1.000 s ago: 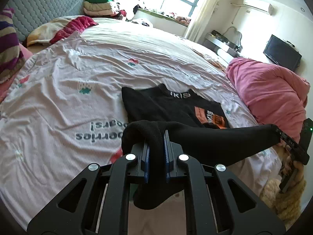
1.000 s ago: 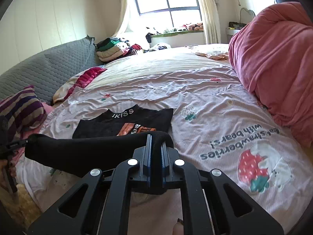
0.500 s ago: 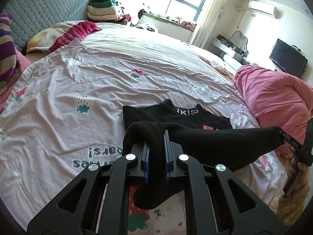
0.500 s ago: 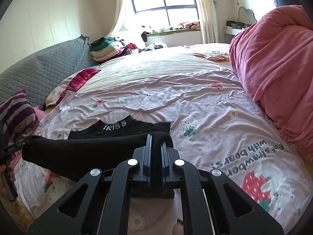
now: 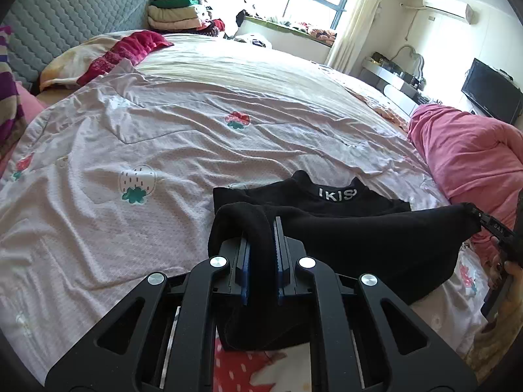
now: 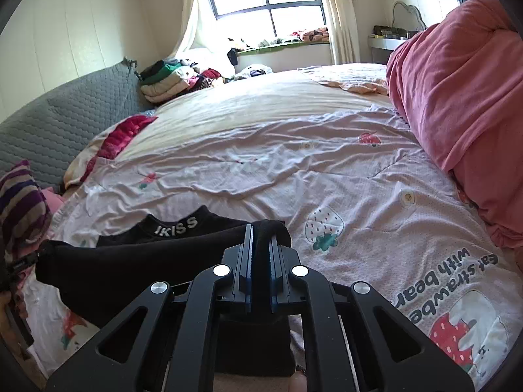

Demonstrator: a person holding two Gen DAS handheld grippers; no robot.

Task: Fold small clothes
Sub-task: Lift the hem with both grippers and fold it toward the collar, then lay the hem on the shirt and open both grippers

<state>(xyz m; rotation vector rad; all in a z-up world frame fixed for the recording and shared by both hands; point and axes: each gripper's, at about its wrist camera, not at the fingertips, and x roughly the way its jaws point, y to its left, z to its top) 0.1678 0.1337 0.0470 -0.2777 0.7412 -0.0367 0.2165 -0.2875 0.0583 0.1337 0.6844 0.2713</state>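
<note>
While the black garment (image 5: pixel 376 238) lies partly on the bed, its near edge is lifted and stretched between the two claws. From the left wrist view, the left claw (image 5: pixel 261 245) is clamped tight on a bunched corner of that cloth, which bulges over the fingertips and hangs down between the blue pads (image 5: pixel 243 271). From there the lifted edge runs rightward to the right claw (image 5: pixel 487 225), seen at the frame's edge pinching the far corner, with a hand (image 5: pixel 510 271) behind it. Beyond the raised fold, the collar with white lettering (image 5: pixel 336 194) lies flat on the pale bedsheet (image 5: pixel 163 137), which is printed with strawberries. A pink blanket (image 5: pixel 464 150) is heaped at the right, well apart from the garment. A stack of folded clothes (image 5: pixel 176 13) sits by the grey headboard (image 5: pixel 65 16).

Seen from the right wrist view, the right claw (image 6: pixel 261 245) is likewise closed on a gathered corner of the black garment (image 6: pixel 130 268), cloth filling the narrow gap between its fingers. The taut edge leads left to the left claw (image 6: pixel 26 261), only partly visible at the frame's border. The lettered collar (image 6: pixel 176 227) rests on the bedsheet (image 6: pixel 294 163) just behind the fold. The pink blanket (image 6: pixel 464 81) rises at the right, and a striped pillow (image 6: pixel 19 209) sits at the left.
</note>
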